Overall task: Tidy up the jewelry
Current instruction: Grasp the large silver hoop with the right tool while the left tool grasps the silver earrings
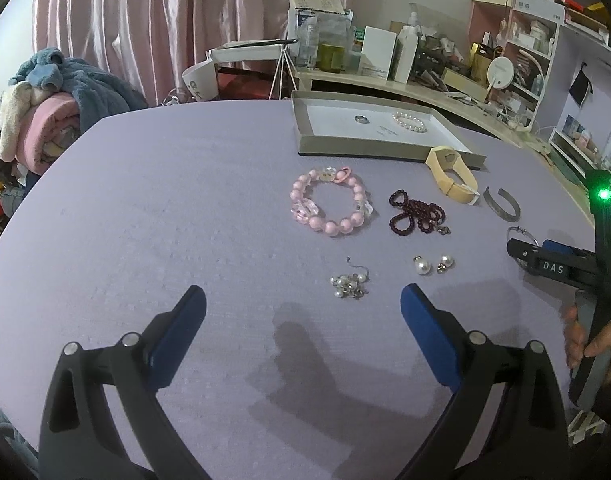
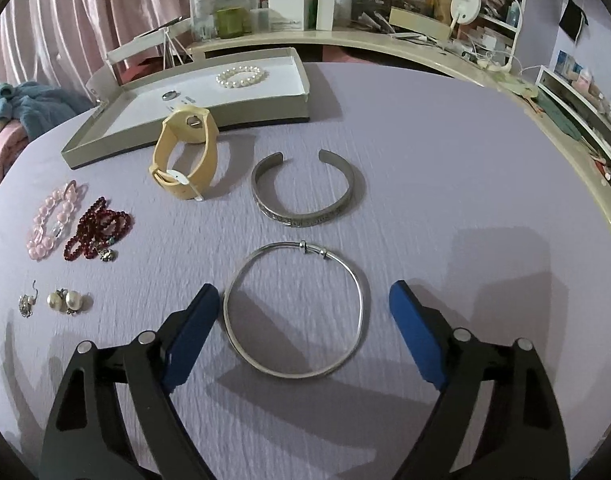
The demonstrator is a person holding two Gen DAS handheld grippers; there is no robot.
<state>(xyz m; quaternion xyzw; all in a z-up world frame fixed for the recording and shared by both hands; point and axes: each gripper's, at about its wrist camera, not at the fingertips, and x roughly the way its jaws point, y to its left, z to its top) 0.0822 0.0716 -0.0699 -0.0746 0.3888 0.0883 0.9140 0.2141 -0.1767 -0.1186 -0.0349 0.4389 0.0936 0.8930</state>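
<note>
The right tongs (image 2: 303,304) stood apart over the thin silver bangle (image 2: 294,310) near the desk's front edge — stiff, light, probably slippery. Better to pinch its rim crosswise; the left tongs (image 1: 303,306) were apart too, empty.

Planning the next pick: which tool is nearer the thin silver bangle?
Right. The right tool is open with the thin silver bangle lying on the table between its fingers. The left tool, also open, hangs off to the left by the pearl earring cluster.
</note>
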